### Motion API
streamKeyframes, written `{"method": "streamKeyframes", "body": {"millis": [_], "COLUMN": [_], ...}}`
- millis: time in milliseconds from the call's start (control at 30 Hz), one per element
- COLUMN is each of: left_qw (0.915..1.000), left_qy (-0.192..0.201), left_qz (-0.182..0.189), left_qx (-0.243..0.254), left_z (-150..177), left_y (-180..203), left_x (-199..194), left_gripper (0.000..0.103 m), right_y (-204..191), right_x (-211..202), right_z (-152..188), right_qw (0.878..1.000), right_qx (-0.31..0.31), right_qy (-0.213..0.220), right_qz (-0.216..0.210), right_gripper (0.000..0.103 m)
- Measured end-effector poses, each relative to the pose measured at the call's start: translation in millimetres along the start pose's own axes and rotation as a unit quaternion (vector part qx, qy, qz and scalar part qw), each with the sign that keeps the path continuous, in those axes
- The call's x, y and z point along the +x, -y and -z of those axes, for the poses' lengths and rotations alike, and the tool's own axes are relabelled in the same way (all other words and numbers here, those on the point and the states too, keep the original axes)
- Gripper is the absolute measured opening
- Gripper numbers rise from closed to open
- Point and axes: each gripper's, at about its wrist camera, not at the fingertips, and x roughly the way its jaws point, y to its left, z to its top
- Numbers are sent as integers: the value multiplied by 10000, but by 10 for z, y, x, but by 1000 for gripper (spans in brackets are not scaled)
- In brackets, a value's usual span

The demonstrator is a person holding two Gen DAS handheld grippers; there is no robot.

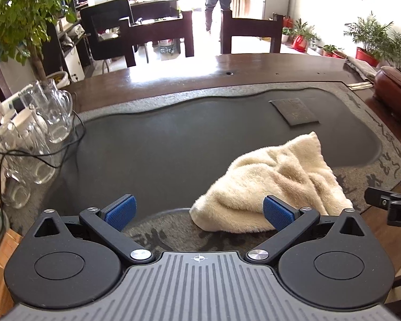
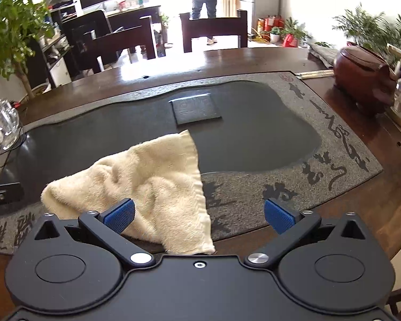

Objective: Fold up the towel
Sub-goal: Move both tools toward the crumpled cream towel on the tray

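Towel (image 1: 275, 184) lay crumpled, lower right of left view, on the stone tray (image 1: 173, 139). Left gripper (image 1: 199, 211) and right gripper (image 2: 199, 214) both spread wide, holding nothing. Folding apparently not begun; every fold remained.

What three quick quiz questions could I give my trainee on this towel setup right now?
1. True or false: the cream towel lies flat and fully spread.
2. The left gripper is: A) open, B) shut on the towel.
3. What stands at the left edge of the stone tray?

Key: 1) False, it is crumpled in a heap. 2) A; the right gripper is open too. 3) Glass mugs.
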Motion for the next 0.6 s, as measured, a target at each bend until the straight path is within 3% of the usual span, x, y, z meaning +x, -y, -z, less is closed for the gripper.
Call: {"method": "streamKeyframes", "body": {"millis": [233,367,600], "left_qw": [9996,9999,9980], "left_qy": [-81,-122,-260], "left_qz": [262,85,-570], "left_qx": [112,70,-93], "left_z": [24,16,39], "left_y": [118,195,368], "left_x": [-19,11,11], "left_gripper": [103,103,103], "right_y": [-78,-56,3], "right_x": [-72,-63,135], "right_z": [71,113,126], "right_qw": [9998,9994,9953], "right_qx": [-162,-335,-683], "right_qy": [-109,-85,-158], "right_qz": [87,2,-670], "right_gripper": [103,103,103]}}
